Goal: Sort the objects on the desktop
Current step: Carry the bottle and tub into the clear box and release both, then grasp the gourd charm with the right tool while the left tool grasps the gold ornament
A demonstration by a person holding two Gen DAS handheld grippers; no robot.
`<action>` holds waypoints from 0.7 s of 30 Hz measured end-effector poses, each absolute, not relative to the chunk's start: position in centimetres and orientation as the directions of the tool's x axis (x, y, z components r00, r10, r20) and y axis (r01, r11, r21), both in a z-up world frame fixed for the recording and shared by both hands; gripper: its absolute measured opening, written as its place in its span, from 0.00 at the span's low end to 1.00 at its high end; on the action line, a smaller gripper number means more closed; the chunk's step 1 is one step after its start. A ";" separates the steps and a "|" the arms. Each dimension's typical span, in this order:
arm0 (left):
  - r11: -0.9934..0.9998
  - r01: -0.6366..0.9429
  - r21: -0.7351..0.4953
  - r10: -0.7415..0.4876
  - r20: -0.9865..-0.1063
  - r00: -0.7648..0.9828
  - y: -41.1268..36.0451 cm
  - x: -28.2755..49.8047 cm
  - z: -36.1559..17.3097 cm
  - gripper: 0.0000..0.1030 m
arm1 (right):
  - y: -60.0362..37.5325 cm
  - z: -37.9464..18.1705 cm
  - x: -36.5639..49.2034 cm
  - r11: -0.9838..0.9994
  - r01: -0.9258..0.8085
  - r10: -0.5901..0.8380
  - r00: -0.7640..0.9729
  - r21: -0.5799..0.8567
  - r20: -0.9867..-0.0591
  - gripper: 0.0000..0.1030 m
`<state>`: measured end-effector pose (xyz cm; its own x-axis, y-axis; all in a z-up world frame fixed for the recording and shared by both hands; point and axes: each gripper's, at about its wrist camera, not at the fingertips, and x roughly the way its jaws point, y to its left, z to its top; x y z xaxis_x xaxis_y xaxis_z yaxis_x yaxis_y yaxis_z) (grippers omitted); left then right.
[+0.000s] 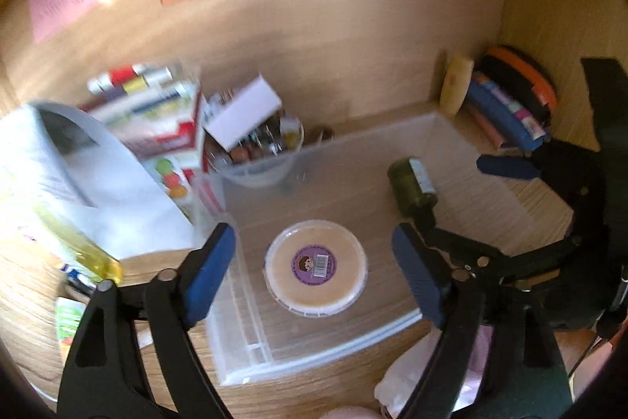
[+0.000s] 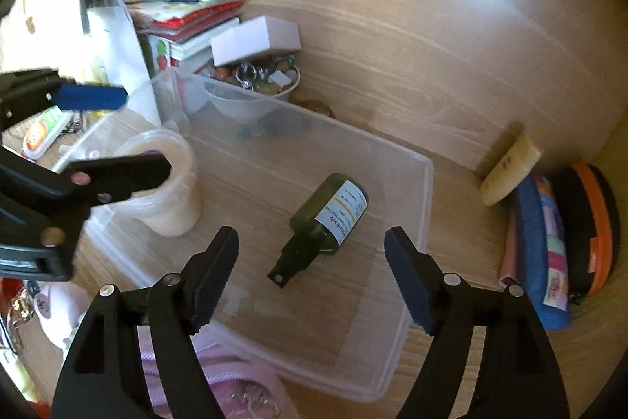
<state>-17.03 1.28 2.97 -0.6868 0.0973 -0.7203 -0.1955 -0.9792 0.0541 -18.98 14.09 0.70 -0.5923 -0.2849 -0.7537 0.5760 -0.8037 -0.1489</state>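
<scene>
Inside bin point(image 2: 412, 262) — bottle point(image 2: 333, 214), tub point(image 1: 316, 268) (grippers point(image 2: 312, 273) apart).

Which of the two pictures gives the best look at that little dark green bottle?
The right wrist view: the green bottle lies centred in the clear bin, label and black cap visible. The left wrist view shows it small, off to the side, partly behind a gripper finger.

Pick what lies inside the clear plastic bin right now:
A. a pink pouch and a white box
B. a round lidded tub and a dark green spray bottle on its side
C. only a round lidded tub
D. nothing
B: the clear plastic bin holds the cream round lidded tub and the dark green spray bottle lying on its side, neither gripped.
</scene>
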 end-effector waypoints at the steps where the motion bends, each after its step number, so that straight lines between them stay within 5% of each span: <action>1: -0.980 -0.191 0.060 0.092 -0.710 -0.698 1.2 -16.6 3.4 0.85 | 14.2 1.0 -18.7 -0.806 0.574 -0.291 -0.598 -0.145 -0.747 0.73; 13: -0.995 -0.090 0.048 0.037 -0.651 -0.759 -3.6 -8.7 5.9 0.95 | 18.0 5.5 -10.6 -0.831 0.533 -0.330 -0.704 -0.160 -0.629 0.84; 21: -0.999 -0.027 0.026 -0.001 -0.734 -0.679 -7.5 -3.7 1.2 0.95 | 20.0 3.0 -5.4 -0.850 0.504 -0.302 -0.705 -0.154 -0.642 0.85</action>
